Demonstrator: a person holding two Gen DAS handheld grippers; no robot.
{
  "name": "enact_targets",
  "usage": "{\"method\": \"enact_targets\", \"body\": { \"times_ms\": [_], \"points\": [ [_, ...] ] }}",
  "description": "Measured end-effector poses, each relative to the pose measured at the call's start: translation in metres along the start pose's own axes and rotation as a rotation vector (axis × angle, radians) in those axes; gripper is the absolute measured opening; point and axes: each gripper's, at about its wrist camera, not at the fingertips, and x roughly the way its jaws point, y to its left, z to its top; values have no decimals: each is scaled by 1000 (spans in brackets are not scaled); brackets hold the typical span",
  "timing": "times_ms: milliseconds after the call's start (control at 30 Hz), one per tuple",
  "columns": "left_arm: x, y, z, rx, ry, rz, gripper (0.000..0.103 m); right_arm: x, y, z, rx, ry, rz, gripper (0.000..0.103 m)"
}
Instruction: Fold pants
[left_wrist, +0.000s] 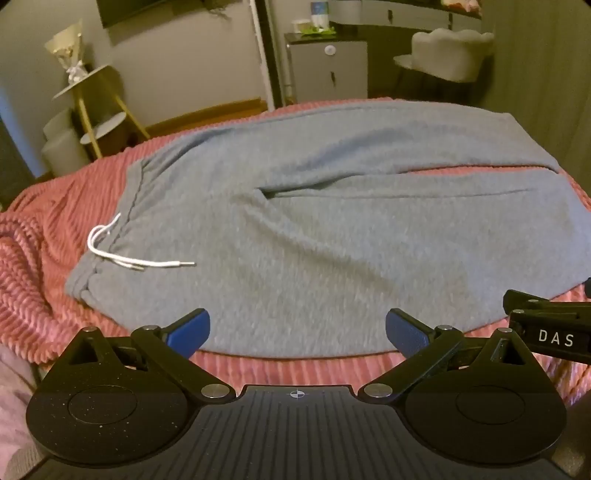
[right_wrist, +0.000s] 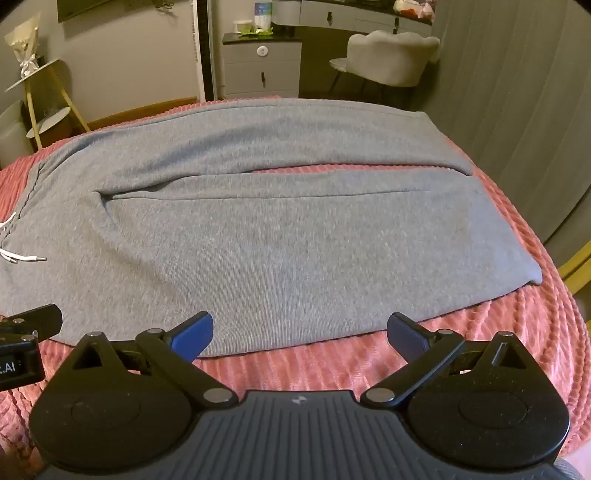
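Grey pants (left_wrist: 314, 206) lie spread flat across a bed covered by a pink ribbed blanket (left_wrist: 33, 280), waistband toward the bed's left edge and both legs running to the right. A strip of blanket shows between the two legs.

The left wrist view takes in the whole waistband (left_wrist: 107, 221) with its white drawstring (left_wrist: 122, 254) looped over the edge and trailing onto the fabric; the right wrist view catches only the drawstring's tips at its left border. What the right view adds is the leg ends (right_wrist: 509, 236), lying near the bed's right edge with blanket beyond them.

The left hand-held gripper (left_wrist: 297, 332) hangs over the near edge of the bed with its blue pads wide apart, holding nothing, just short of the pants' near hem. The right hand-held gripper (right_wrist: 299, 332) is likewise spread wide and empty, over the near edge beside the lower leg. Each view shows part of the other tool at its side border.
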Motion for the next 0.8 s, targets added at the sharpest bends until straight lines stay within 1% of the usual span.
{"method": "enact_targets", "body": {
  "times_ms": [233,267,800],
  "points": [
    [5,5,-3,0,5,2,103,0,-1,3,3,4,3,100],
    [7,-1,-3,9,10,8,103,1,-1,1,4,5,3,100],
    [16,-2,0,19,36,9,103,9,-4,1,19,22,18,100]
  ]
}}
